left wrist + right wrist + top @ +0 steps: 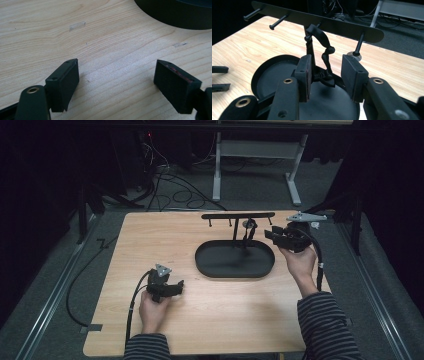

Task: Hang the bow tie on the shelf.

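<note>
Item: black metal stand (317, 21) with pegged crossbar over an oval black tray (235, 265), on a pale wooden table (150, 235). A dark cord-like piece (324, 50), possibly a strap, hangs from a peg.

Right gripper (325, 72): jaws parted around it, not gripping.

Left gripper (116, 82): released, empty.

Risk: pulling sideways may snag the peg and tip the stand.

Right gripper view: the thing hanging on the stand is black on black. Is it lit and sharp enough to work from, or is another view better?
Right gripper view: the black hanging item is sharp, outlined against pale table, lost against the tray lower down. High view: dim, small, soft there. Left gripper view: bright, shows bare wood and tray edge.
</note>
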The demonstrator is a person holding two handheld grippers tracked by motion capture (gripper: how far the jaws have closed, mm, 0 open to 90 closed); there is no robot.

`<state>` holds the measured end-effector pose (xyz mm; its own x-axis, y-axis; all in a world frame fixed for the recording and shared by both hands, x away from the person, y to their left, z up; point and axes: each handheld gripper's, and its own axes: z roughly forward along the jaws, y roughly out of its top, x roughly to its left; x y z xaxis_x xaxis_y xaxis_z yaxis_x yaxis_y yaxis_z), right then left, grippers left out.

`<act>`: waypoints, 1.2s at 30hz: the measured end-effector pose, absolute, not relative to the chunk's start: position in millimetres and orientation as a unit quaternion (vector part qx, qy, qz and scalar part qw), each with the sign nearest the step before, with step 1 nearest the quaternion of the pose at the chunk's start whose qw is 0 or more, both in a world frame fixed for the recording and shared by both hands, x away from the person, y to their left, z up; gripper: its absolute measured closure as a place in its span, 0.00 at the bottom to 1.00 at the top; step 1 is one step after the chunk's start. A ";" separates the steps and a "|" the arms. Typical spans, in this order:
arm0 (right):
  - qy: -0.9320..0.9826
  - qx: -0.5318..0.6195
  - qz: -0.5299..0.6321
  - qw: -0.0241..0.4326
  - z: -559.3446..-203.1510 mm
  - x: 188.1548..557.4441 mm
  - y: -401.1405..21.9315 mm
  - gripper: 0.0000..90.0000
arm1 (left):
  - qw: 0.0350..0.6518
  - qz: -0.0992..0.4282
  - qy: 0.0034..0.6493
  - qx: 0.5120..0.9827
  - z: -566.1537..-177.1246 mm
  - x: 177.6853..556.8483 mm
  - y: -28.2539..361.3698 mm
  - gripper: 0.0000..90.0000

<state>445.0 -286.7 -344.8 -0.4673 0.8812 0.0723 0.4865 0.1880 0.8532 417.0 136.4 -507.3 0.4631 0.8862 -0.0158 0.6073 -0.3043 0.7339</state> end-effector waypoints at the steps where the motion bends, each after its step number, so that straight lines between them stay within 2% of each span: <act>1: 0.737 0.464 0.437 0.226 -344.8 445.0 -286.7 0.69 | 0.346 0.201 0.477 0.782 -507.3 417.0 136.5 0.23; 36: 0.710 0.480 0.464 0.223 -351.8 411.5 -325.4 0.70 | 0.346 0.202 0.477 0.782 -507.3 416.6 136.4 0.23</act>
